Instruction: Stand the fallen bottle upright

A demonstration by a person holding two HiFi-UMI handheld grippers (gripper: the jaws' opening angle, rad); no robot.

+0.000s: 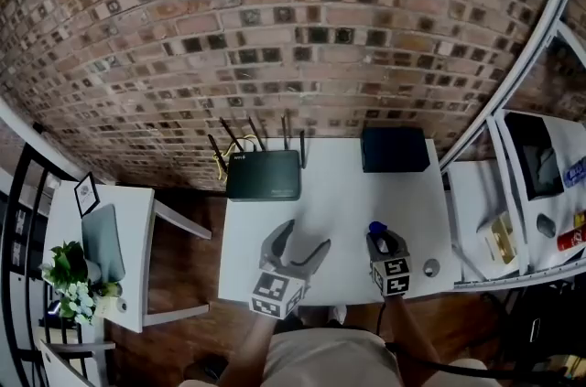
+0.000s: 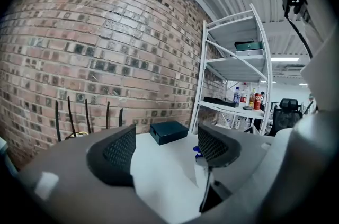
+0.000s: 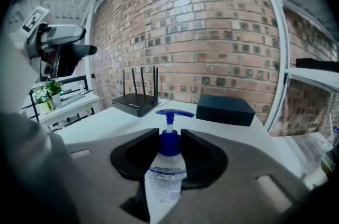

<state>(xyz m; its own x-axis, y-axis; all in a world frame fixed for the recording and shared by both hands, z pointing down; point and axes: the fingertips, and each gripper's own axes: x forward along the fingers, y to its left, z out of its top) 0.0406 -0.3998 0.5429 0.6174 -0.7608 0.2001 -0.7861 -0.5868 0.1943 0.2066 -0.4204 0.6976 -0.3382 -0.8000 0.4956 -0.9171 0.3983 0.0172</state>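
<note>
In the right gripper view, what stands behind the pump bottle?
Behind the pump bottle, clamped by the right gripper, a black router and a dark box stand on the white table, before the brick wall. The gripper hides the bottle's base.

One blue-capped clear plastic pump bottle [image 3: 165, 179] is showing. One black antennaed router [image 1: 264, 176] and one dark rectangular box [image 1: 395, 149] are sitting on the white surface [image 1: 341, 216].

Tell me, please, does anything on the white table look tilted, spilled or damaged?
Nothing looks spilled or damaged. The router and the black box lie flat on the table. Only the pump bottle is unsettled: the right tongs clamp its neck, and its base is hidden.
</note>
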